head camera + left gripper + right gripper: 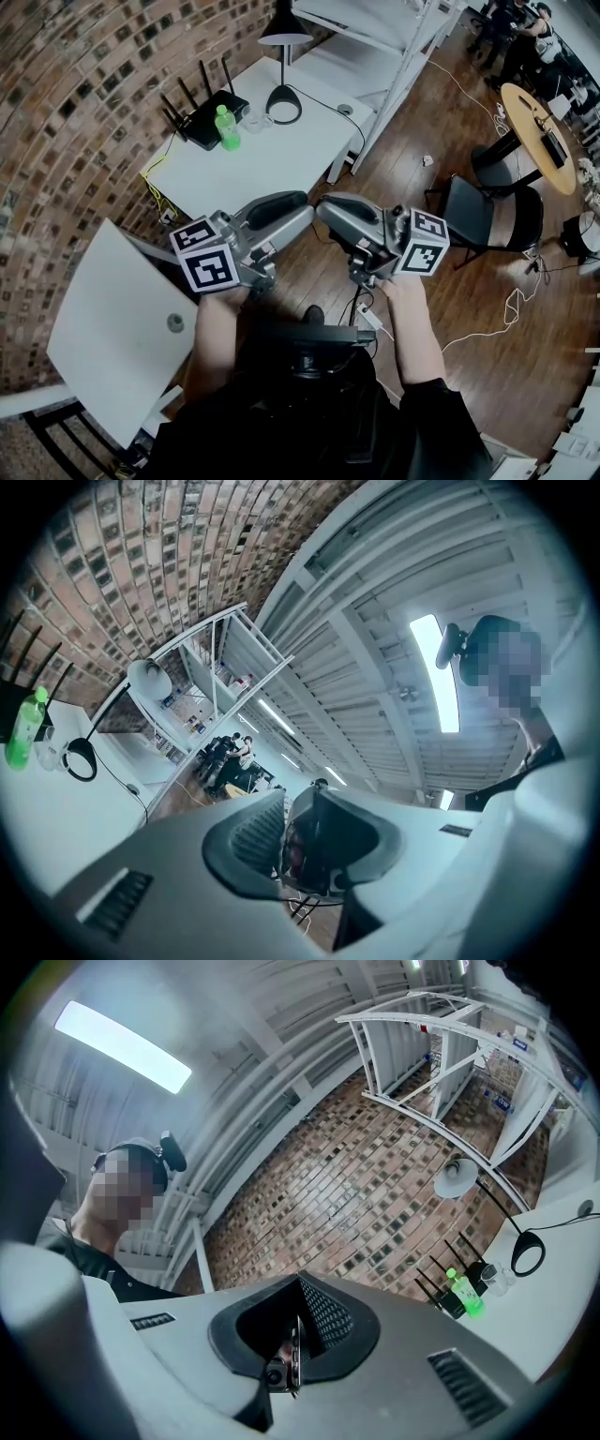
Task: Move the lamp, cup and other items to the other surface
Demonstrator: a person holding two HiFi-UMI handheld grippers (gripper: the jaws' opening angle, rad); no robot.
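Over a wood floor (459, 281), a person holds the left gripper (298, 202) and right gripper (326, 208) almost tip to tip, their marker cubes turned outward. Each gripper's own view shows its dark ribbed pads drawn together to a thin slit, with nothing grasped between them. Well ahead of both tips stands a white table (272, 164) against a brick wall (66, 84), and it carries every task item. A black desk lamp (284, 36) rises at the far edge, with a clear cup (255, 119) just beside its round base. A green bottle (226, 129) stands next to the cup, and a black router (211, 105) with raised antennas sits close against the bottle on the wall side. Below the left gripper, to its outer side, lies a second white surface (103, 328) with a small round grommet (175, 322) set in it. Beyond the right gripper's outer side stand a dark chair (492, 211) and a round wooden table (539, 127).
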